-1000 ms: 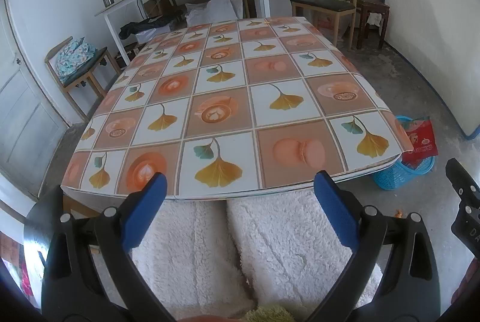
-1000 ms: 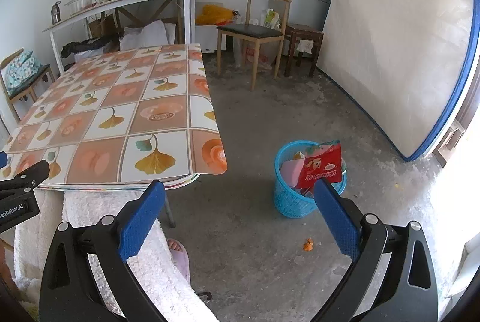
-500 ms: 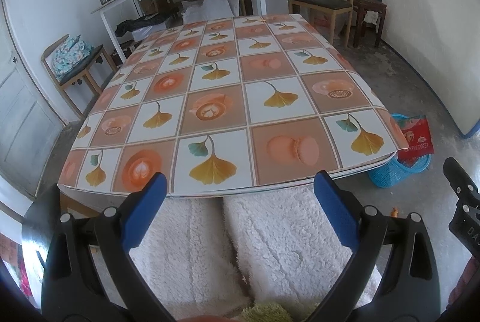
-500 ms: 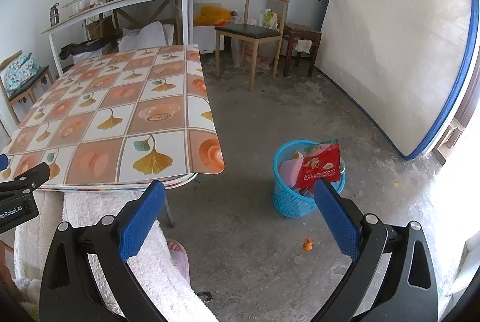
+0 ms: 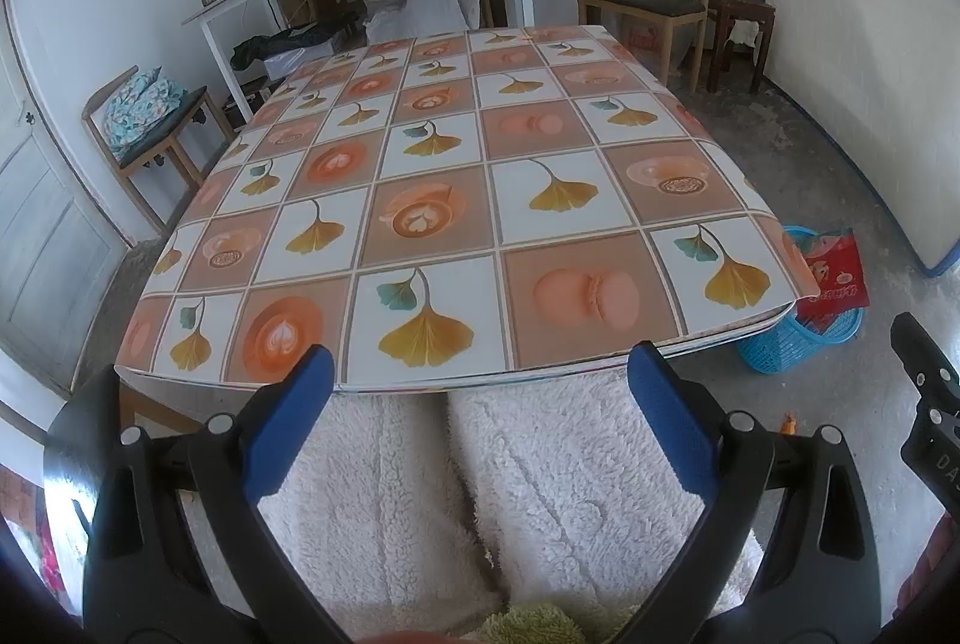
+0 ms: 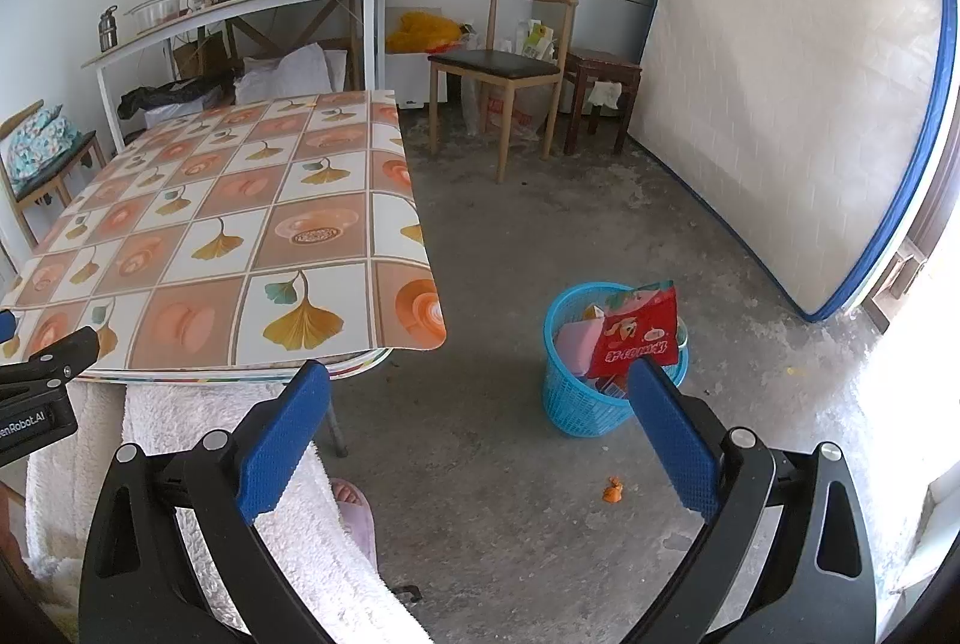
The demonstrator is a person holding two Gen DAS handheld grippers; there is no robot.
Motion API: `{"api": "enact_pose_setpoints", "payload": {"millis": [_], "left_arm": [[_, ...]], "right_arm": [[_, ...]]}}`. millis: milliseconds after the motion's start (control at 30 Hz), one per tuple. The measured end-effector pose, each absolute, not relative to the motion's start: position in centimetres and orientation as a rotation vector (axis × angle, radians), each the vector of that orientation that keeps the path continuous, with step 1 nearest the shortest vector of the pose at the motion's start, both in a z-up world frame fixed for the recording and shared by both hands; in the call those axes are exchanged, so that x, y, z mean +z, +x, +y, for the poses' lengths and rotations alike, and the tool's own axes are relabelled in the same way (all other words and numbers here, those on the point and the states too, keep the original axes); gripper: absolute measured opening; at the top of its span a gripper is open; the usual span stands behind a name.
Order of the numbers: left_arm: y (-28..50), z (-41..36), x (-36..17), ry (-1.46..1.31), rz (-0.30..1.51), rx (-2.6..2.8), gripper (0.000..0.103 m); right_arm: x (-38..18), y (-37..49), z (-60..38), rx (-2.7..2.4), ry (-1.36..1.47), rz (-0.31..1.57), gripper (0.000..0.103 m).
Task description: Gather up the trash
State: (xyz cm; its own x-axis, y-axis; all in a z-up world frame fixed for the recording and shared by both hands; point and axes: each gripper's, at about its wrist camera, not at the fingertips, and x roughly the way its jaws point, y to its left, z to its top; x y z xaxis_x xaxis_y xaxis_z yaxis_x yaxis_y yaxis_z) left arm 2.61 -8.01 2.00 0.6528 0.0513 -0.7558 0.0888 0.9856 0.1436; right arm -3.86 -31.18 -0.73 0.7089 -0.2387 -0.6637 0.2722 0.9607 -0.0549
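Step judged: fetch last loose trash, orange scrap (image 6: 612, 491) on concrete floor, just ahead of right gripper (image 6: 480, 434), slightly toward its right finger.
Do well: lower straight over scrap, pinch low, then carry forward-right to blue basket (image 6: 576, 404), already holding red snack bag (image 6: 639, 335).
Right gripper spread, empty, angled down at floor.
Left gripper (image 5: 480, 416) spread, empty, level, above lap, facing bare patterned tablecloth (image 5: 456, 200).

Orange scrap (image 6: 612, 492) too small to ID, maybe peel; basket (image 5: 774, 351) partly behind tablecloth (image 5: 468, 200).
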Motion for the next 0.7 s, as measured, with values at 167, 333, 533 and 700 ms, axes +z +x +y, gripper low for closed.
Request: {"api": "enact_pose_setpoints", "payload": {"millis": [167,333,533,700], "left_arm": [[2.58,-8.08,2.04,0.176,0.857,-0.018,0.094],[2.57,-8.01,1.98,0.176,0.858,-0.017,0.094],[2.5,-8.04,2.04,0.175,0.855,-0.016,0.094],[2.44,-8.01,2.07,0.176,0.857,-0.015,0.094]], "right_arm": [[-0.74,-3.83,-31.2,-0.282,0.047,0.73,0.096],[-0.74,-3.86,-31.19,-0.282,0.047,0.729,0.096],[-0.61,-3.78,-31.5,-0.288,0.051,0.727,0.096],[-0.64,-3.76,-31.61,-0.287,0.05,0.727,0.096]]}}
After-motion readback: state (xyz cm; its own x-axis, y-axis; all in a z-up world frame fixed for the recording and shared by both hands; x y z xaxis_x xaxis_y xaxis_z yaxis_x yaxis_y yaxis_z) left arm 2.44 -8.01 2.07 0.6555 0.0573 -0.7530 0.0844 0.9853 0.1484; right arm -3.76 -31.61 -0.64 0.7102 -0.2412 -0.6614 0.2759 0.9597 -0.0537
